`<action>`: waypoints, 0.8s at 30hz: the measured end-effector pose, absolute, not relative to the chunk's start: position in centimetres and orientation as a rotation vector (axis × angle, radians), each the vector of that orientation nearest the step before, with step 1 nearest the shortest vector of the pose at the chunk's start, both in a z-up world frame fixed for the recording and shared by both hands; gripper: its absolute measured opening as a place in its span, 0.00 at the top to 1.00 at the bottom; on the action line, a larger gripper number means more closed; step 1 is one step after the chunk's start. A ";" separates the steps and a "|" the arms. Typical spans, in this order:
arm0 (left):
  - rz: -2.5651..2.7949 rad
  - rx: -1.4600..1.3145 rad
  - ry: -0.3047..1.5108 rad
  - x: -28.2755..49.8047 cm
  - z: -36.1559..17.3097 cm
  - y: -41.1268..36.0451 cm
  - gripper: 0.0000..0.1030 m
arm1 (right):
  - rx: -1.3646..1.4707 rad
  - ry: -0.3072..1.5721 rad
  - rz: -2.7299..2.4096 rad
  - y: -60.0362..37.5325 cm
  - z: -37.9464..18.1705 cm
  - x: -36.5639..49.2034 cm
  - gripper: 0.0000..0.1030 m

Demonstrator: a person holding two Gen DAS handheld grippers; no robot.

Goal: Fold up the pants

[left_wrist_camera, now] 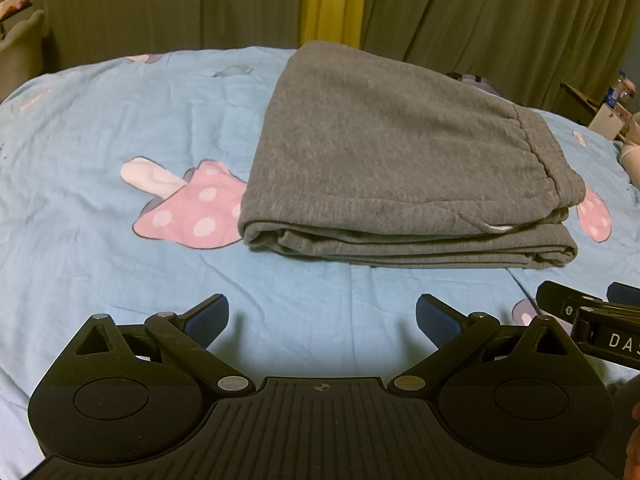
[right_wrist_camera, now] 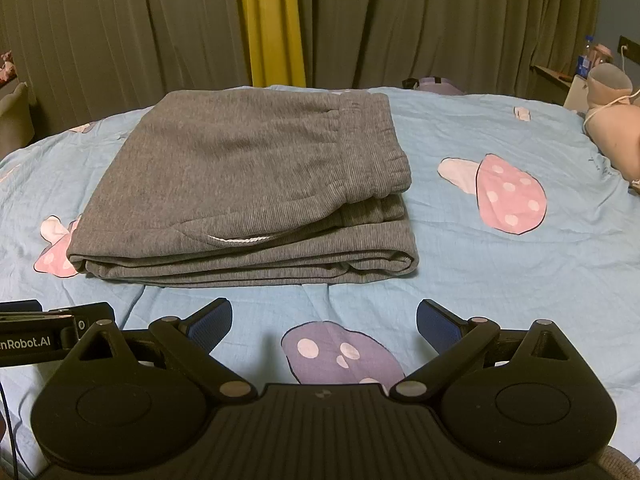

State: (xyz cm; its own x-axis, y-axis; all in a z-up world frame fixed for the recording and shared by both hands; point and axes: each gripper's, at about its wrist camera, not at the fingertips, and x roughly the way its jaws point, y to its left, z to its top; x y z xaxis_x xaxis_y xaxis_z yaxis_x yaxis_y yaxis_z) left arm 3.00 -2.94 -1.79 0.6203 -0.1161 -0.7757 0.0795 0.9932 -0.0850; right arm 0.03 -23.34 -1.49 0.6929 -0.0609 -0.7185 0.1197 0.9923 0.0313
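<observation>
Two grippers hover low over a bed, both with their jaws spread wide and nothing between them. The left gripper (left_wrist_camera: pixel 322 316) sits just short of the grey pants (left_wrist_camera: pixel 392 152), its blue pads (left_wrist_camera: pixel 208 318) well apart and clear of the cloth. The right gripper (right_wrist_camera: pixel 324 322) is likewise agape, its blue pads (right_wrist_camera: pixel 434 326) held apart above a purple spotted mushroom print (right_wrist_camera: pixel 340 354) on the sheet.

The pants lie folded into a thick, roughly rectangular stack on the light blue bedsheet (left_wrist_camera: pixel 100 128), several layers showing along the near edge. The elastic waistband (right_wrist_camera: pixel 372 148) runs along the right side of the top layer, and a short length of white drawstring (right_wrist_camera: pixel 240 240) peeks out from under a fold near the front. From the right wrist view the stack lies left of centre; from the left wrist view it lies right of centre, so it rests ahead of and between the two grippers.

Pink spotted mushroom prints (right_wrist_camera: pixel 510 200) dot the sheet, one partly covered by the left edge of the stack. Behind the bed hang dark olive curtains (right_wrist_camera: pixel 120 32) with a yellow strip (right_wrist_camera: pixel 272 20) between them. A pale stuffed shape (right_wrist_camera: pixel 612 128) lies at the far right edge of the bed.
</observation>
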 end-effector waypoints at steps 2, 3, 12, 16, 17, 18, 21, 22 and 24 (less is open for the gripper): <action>-0.114 -0.046 0.895 3.0 -1.8 -2.9 0.01 | 0.079 0.800 -0.100 -23.3 -1.5 0.0 0.04; -0.114 -0.048 0.895 3.0 -1.8 -2.9 0.01 | 0.079 0.800 -0.100 -23.4 -1.5 0.0 0.04; -0.115 -0.050 0.896 3.1 -1.8 -2.7 0.01 | 0.079 0.801 -0.101 -23.4 -1.5 0.0 0.04; -0.116 -0.051 0.897 3.1 -1.8 -2.7 0.01 | 0.081 0.801 -0.100 -23.4 -1.5 0.0 0.04; -0.116 -0.051 0.897 3.1 -1.8 -2.7 0.01 | 0.081 0.801 -0.101 -23.4 -1.5 0.0 0.04; -0.115 -0.051 0.896 3.1 -1.8 -2.7 0.01 | 0.080 0.801 -0.101 -23.4 -1.5 0.0 0.04; -0.115 -0.053 0.896 3.1 -1.7 -2.7 0.01 | 0.079 0.801 -0.101 -23.4 -1.5 0.0 0.04; -0.114 -0.053 0.896 3.1 -1.7 -2.7 0.01 | 0.079 0.800 -0.101 -23.4 -1.5 0.0 0.04; -0.115 -0.055 0.896 3.1 -1.7 -2.7 0.01 | 0.079 0.801 -0.102 -23.4 -1.5 0.0 0.04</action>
State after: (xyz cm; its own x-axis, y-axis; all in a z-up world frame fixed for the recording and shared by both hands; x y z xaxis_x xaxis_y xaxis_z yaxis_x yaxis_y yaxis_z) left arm 3.11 -2.70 -1.72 0.6194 -0.1227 -0.7754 0.0770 0.9924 -0.0955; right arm 0.01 -23.36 -1.50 0.6915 -0.0608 -0.7198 0.1207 0.9922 0.0322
